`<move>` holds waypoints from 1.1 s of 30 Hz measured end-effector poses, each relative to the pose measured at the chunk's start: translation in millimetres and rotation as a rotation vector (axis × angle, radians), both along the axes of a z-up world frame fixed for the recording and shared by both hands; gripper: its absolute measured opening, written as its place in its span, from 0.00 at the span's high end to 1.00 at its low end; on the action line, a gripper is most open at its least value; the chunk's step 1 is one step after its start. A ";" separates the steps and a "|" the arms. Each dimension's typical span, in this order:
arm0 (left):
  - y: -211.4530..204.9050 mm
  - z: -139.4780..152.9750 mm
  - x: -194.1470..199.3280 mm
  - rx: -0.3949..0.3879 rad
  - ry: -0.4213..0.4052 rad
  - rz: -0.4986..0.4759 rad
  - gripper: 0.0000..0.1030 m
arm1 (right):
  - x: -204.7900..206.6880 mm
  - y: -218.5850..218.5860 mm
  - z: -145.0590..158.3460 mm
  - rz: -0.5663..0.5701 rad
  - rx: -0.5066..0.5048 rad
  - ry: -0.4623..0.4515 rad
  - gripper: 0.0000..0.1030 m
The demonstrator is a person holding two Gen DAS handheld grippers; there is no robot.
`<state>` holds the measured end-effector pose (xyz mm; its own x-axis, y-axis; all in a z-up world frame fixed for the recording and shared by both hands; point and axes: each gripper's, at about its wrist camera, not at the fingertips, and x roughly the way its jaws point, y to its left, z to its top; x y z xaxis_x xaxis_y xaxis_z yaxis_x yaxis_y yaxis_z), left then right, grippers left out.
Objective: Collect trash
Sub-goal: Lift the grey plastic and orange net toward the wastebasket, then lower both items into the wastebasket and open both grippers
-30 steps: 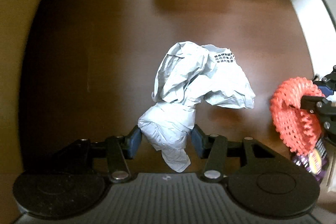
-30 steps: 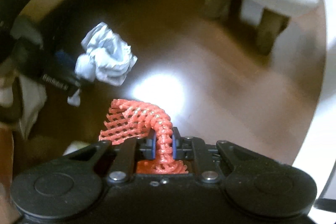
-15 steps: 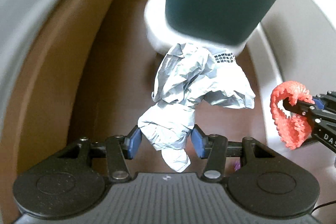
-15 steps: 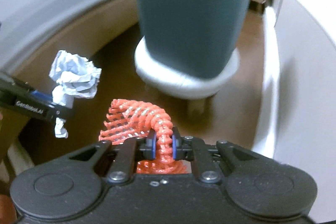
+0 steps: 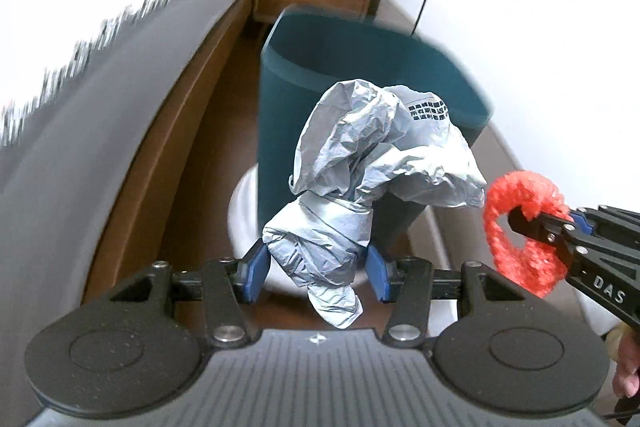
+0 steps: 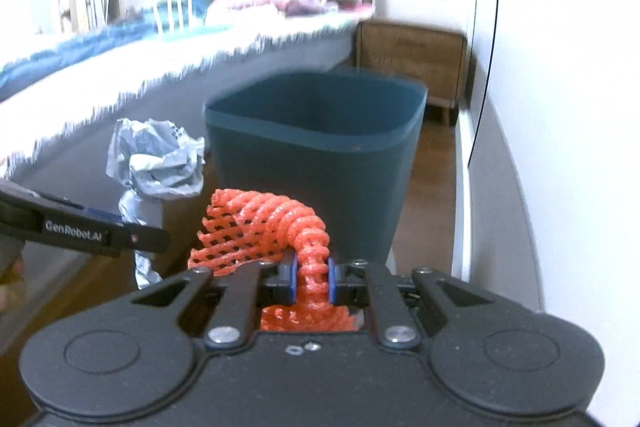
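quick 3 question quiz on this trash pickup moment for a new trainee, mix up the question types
1. True or false: the left gripper is shut on a crumpled gray bag.
2. Multiple choice: what does the right gripper hold? A) a glass bottle B) an orange foam net C) nothing
3. Short answer: which container stands ahead of both grippers, and is its top open or covered?

Key
1. True: the blue pads press the bag's lower end from both sides.
2. B: the net is pinched between the pads and fans out to the left.
3. The dark teal bin; its top is open. Neither item is over its rim yet.
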<state>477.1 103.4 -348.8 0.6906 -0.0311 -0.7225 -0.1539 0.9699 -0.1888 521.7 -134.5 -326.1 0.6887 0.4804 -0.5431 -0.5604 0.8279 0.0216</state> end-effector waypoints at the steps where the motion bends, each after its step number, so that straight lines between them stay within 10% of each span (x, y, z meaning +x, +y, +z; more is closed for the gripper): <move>1: -1.8 10.5 5.0 0.004 -0.020 -0.007 0.51 | 4.2 1.4 6.5 -0.006 0.006 -0.017 0.88; 17: -20.2 74.6 124.3 0.107 -0.157 0.025 0.51 | 86.1 47.5 46.5 -0.109 -0.073 -0.110 0.88; 33: -32.0 1.7 191.3 0.166 0.079 0.072 0.51 | 121.6 111.2 -7.2 -0.068 -0.339 -0.082 0.85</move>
<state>668.4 71.4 -347.1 0.6276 0.1400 -0.7658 -0.2316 0.9727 -0.0120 643.3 -23.3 -333.2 0.7606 0.2342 -0.6055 -0.4925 0.8159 -0.3031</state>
